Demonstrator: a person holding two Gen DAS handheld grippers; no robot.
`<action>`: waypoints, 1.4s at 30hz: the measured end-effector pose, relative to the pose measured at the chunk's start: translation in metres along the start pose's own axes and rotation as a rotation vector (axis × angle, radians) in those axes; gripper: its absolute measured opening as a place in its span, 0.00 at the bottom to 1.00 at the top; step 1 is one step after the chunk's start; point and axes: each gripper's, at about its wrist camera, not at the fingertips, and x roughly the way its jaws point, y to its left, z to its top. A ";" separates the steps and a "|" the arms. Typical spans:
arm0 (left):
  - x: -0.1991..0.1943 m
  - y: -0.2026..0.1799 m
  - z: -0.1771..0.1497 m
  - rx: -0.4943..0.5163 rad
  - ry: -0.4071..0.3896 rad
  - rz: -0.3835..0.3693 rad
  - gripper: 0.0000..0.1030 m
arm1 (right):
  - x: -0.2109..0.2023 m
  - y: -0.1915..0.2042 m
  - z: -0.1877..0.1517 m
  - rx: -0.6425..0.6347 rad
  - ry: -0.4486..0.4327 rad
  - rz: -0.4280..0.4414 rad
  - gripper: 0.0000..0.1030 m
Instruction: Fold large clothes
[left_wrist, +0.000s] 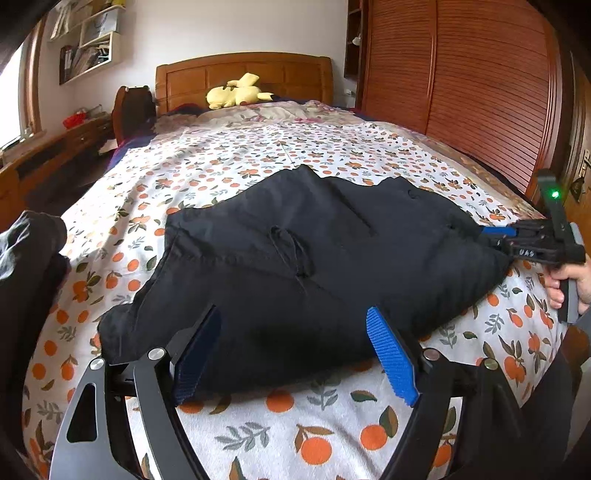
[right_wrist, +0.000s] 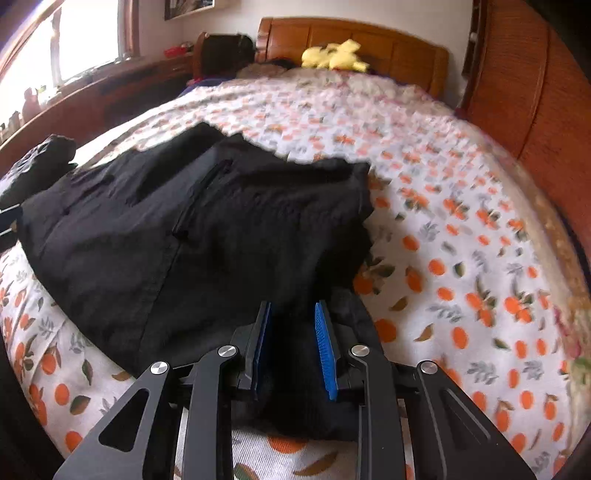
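A bedspread (left_wrist: 236, 155) printed with oranges and leaves covers the bed. At its far end stands a wooden headboard (left_wrist: 243, 75), and a yellow plush toy (left_wrist: 236, 92) lies just before it on rumpled bedding. A slatted wooden wardrobe (left_wrist: 480, 88) runs along one side of the bed. On the other side a low wooden counter (right_wrist: 92, 92) sits under a bright window (right_wrist: 74, 37), with wall shelves (left_wrist: 86, 40) above, holding papers. A dark chair (left_wrist: 135, 107) stands beside the headboard.
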 end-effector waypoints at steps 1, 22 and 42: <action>-0.002 0.001 -0.001 -0.006 -0.002 0.000 0.80 | -0.006 0.001 0.002 -0.003 -0.014 0.001 0.21; -0.037 0.032 -0.024 -0.068 -0.041 0.090 0.86 | 0.046 0.124 0.026 -0.149 0.026 0.160 0.38; -0.020 0.093 -0.039 -0.219 0.024 0.186 0.86 | 0.009 0.157 0.035 -0.179 -0.066 0.246 0.38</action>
